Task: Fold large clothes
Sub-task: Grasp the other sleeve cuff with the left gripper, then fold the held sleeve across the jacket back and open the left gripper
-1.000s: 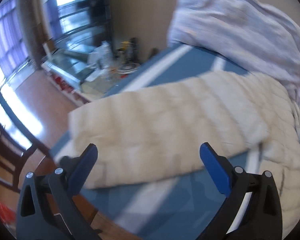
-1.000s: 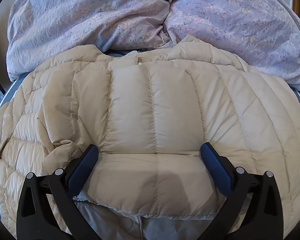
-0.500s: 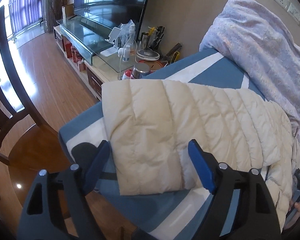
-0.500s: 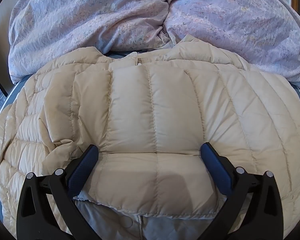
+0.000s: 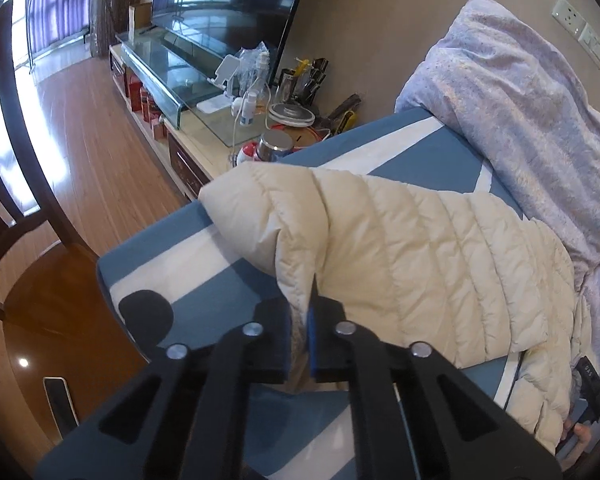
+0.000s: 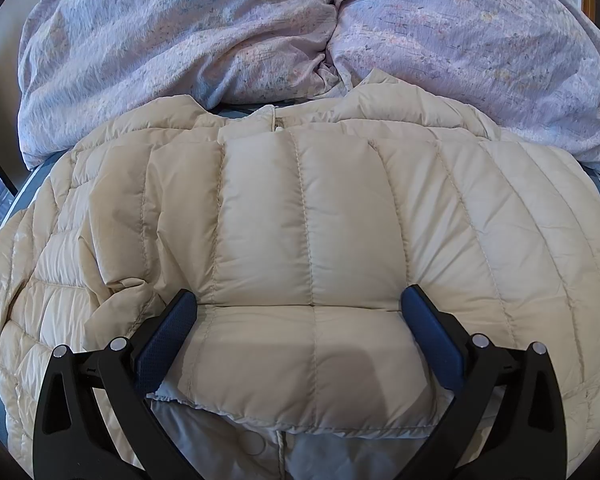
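- Left tongs: clenched on the cuff edge of the cream down jacket sleeve, lifted off the bed.
- Right tongs: spread wide over the jacket's folded body.
- Jacket lies below the lilac duvet.

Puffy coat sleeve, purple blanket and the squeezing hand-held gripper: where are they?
sleeve (image 5: 400, 248), left wrist view, on its quilted middle.
purple blanket (image 6: 180, 40), right wrist view, on its left mound.
left hand-held gripper (image 5: 299, 332), left wrist view, between fingertips pinching the cuff.
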A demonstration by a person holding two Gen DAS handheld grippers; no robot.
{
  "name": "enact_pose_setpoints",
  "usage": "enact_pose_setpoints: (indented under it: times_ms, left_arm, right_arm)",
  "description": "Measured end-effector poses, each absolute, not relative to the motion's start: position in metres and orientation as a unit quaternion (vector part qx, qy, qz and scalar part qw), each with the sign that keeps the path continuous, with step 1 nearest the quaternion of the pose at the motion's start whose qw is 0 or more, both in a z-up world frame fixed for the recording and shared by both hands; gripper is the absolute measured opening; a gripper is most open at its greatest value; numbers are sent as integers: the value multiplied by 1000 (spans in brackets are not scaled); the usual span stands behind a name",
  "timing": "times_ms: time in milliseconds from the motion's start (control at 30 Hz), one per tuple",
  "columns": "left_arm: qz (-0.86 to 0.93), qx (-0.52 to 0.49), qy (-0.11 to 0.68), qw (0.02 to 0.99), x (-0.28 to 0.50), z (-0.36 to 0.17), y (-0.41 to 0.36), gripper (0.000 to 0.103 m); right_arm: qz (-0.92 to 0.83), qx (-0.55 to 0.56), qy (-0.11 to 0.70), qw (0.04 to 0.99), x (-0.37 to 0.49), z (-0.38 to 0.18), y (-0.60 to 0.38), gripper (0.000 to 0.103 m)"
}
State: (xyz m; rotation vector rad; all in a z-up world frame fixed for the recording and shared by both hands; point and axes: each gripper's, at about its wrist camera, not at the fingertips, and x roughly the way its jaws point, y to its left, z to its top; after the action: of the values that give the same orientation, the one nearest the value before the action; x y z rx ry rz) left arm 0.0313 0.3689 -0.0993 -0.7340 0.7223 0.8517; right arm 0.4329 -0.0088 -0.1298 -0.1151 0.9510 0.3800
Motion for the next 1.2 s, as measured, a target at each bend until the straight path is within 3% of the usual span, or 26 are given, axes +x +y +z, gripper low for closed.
enact_pose_setpoints:
  times_ms: [267,567,800,1200]
  left_arm:
    - [358,-304,309,827,67,-44,349,4]
    - [203,-260,301,895,178,15,264,4]
    - [103,-232,329,910,248,12,179,4]
    - [-49,-208,382,899,342,-20,34,6]
  right_arm:
    - [181,-53,455,870,432,-129,-8,102]
    - [179,-61,456,869,433,-129,-5,102]
    - [203,-44,475,855,429,-111,-18,102]
    - [106,-1,452,886,427,-92,-129,102]
